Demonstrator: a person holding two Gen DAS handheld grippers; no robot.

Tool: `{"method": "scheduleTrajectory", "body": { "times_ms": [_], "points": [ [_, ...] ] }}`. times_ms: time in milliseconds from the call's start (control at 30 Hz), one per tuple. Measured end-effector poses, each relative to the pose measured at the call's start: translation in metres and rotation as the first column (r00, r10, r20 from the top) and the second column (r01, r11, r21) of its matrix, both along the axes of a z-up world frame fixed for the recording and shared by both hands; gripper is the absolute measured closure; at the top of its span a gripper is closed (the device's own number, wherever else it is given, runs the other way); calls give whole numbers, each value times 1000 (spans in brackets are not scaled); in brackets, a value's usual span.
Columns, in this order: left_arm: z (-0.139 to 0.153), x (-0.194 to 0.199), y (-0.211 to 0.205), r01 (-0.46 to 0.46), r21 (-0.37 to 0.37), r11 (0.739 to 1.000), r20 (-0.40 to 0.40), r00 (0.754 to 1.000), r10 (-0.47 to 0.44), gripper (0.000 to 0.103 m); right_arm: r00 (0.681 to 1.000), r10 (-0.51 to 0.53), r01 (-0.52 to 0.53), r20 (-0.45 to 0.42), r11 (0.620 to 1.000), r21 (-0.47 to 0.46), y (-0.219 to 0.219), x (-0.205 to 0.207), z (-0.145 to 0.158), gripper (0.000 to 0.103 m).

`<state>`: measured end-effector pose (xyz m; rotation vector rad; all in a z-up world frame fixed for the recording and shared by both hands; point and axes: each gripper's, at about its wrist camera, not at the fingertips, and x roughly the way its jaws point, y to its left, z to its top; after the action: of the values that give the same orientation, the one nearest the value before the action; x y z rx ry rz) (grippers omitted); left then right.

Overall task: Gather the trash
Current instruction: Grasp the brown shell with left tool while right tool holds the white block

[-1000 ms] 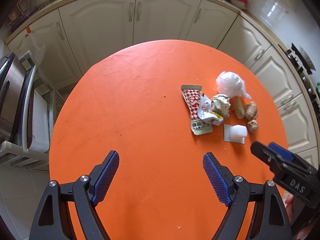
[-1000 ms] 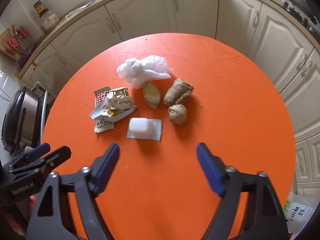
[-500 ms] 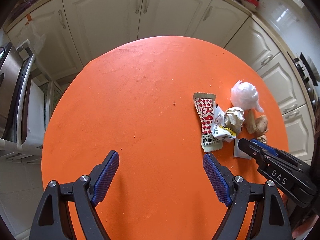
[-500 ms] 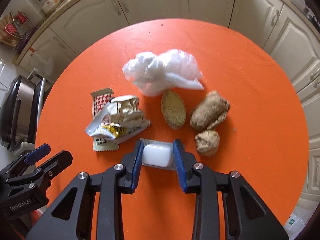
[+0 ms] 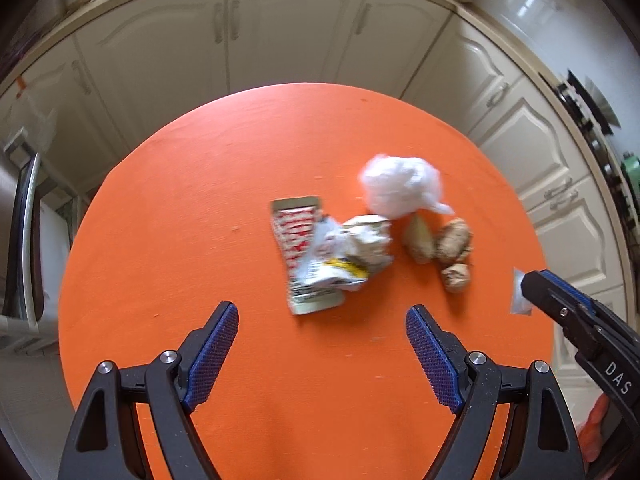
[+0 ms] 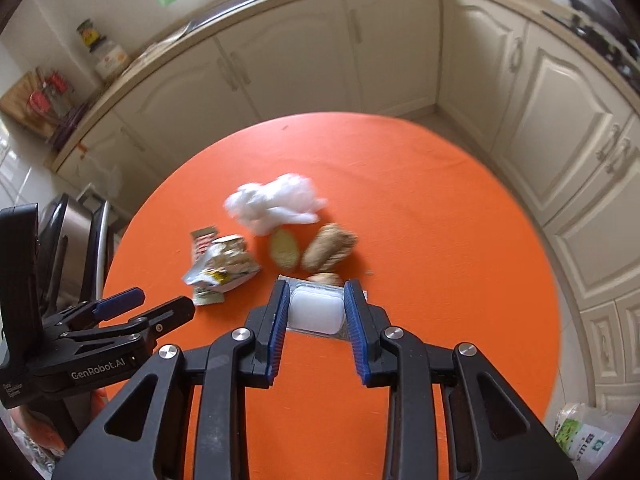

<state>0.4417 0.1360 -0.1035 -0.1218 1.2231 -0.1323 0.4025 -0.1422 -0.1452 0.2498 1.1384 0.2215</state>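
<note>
A round orange table (image 5: 200, 240) holds a pile of trash: a red-and-white snack wrapper (image 5: 296, 236), a crumpled foil packet (image 5: 352, 256), a white plastic bag (image 5: 400, 188) and three brown lumps (image 5: 452, 240). My right gripper (image 6: 316, 312) is shut on a small white blister pack (image 6: 316, 314) and holds it above the table. A corner of the pack (image 5: 520, 296) shows in the left wrist view. My left gripper (image 5: 322, 352) is open and empty, just short of the wrappers. It also shows in the right wrist view (image 6: 132, 308).
Cream kitchen cabinets (image 5: 280, 40) curve behind the table. A metal rack (image 5: 24, 232) stands at the left. A green-printed bag (image 6: 584, 432) lies on the floor at the right.
My right gripper has lifted the blister pack off the table and drawn back. My left gripper has shifted right, toward the wrappers.
</note>
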Motion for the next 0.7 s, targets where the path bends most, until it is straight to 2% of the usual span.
{"method": "scheduleTrajectory", "body": {
  "times_ms": [200,333,367,433,500,533,600,633,667,700],
  "points": [
    [-7,13,-81,123,55,991,0,992,-123,21,994,-106,106,-22,994,11,-63,-13,-12,75],
    [-25,27,-112,145,56,988,-41,989,-143,27,991,-133,133,-26,991,15,-90,-20,-20,75],
    [-29,30,-116,143,52,988,-51,989,-140,33,990,-139,140,-26,990,14,-93,-21,-22,75],
    [-38,37,-124,141,48,989,-75,988,-137,39,988,-153,153,-22,988,10,-102,-22,-25,75],
    [-44,44,-128,140,56,989,-94,987,-134,52,987,-159,160,-20,987,8,-109,-22,-26,75],
    [-47,46,-130,141,60,988,-100,986,-134,56,987,-160,161,-19,987,12,-111,-21,-27,75],
    [-56,52,-131,137,65,988,-116,985,-128,71,987,-160,161,-17,987,19,-114,-21,-27,75],
    [-58,55,-133,129,70,989,-121,985,-120,73,987,-160,160,-16,987,21,-115,-21,-28,75],
    [-56,57,-134,121,75,990,-98,989,-113,82,987,-158,158,-16,987,22,-116,-22,-29,75],
    [-55,58,-134,124,73,990,-91,989,-117,82,988,-156,156,-19,988,22,-117,-21,-30,75]
  ]
}}
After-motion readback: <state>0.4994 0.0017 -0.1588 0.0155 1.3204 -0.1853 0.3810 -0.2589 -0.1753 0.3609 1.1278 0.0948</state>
